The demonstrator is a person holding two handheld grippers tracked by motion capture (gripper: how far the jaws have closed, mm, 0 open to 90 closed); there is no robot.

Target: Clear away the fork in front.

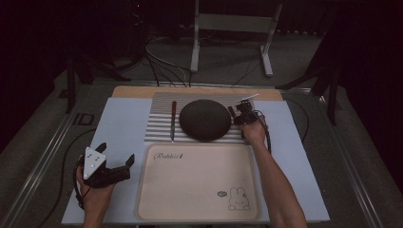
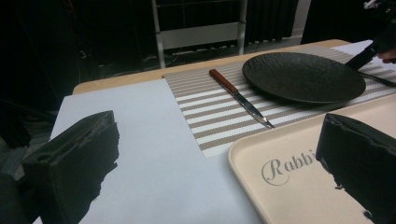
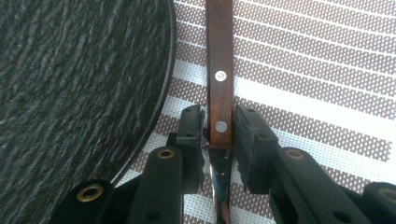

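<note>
fingers (image 3: 247,140) of the right gripper (image 3: 219,135) sat tight on both sides of a wooden handle (image 3: 220,70), right by its lower rivet. the handle belonged to a utensil lying flat on the striped mat (image 3: 317,84), and its shiny metal part ran down between the jaws. it lay just beside the rim of the dark plate (image 3: 70,93). from above, the right gripper (image 1: 244,115) was at the right side of the plate (image 1: 205,119). the left gripper (image 1: 115,159) had its jaws wide with nothing in them, over the blue sheet (image 1: 119,123) beside the cream tray (image 1: 199,180). a knife (image 1: 173,119) lay left of the plate.
</note>
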